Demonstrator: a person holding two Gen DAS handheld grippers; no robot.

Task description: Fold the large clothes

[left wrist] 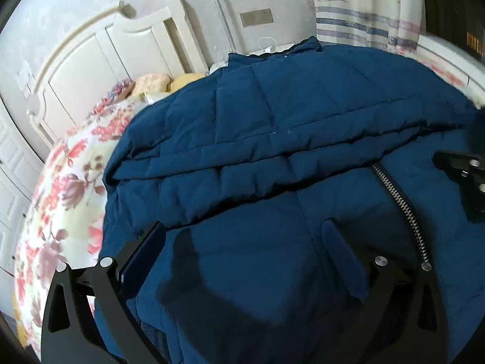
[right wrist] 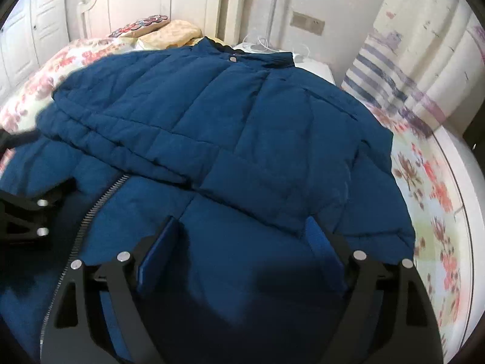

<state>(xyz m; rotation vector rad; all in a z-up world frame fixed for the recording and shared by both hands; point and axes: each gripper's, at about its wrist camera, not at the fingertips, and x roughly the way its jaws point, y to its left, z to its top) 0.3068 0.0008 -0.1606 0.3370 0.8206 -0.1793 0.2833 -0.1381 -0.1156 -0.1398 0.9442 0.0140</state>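
Jacket (left wrist: 288,151): a large dark blue quilted one, spread across a bed covered by a flowered bedspread (left wrist: 60,197), collar toward a white headboard (left wrist: 91,54). One sleeve is laid across the chest; a metal zipper (left wrist: 400,206) runs down the open front near the hem. Pillows (right wrist: 169,33) sit at the head of the bed, and a striped curtain (right wrist: 394,60) hangs to the side. The left gripper (left wrist: 245,248) hovers over the lower jacket with its tongs spread wide and empty. The right gripper (right wrist: 242,239) is likewise wide, holding nothing. The puffy, slippery padding may spring back or slide once folded, and the crossed sleeve could slip off. No brand, label or readable writing shows anywhere.
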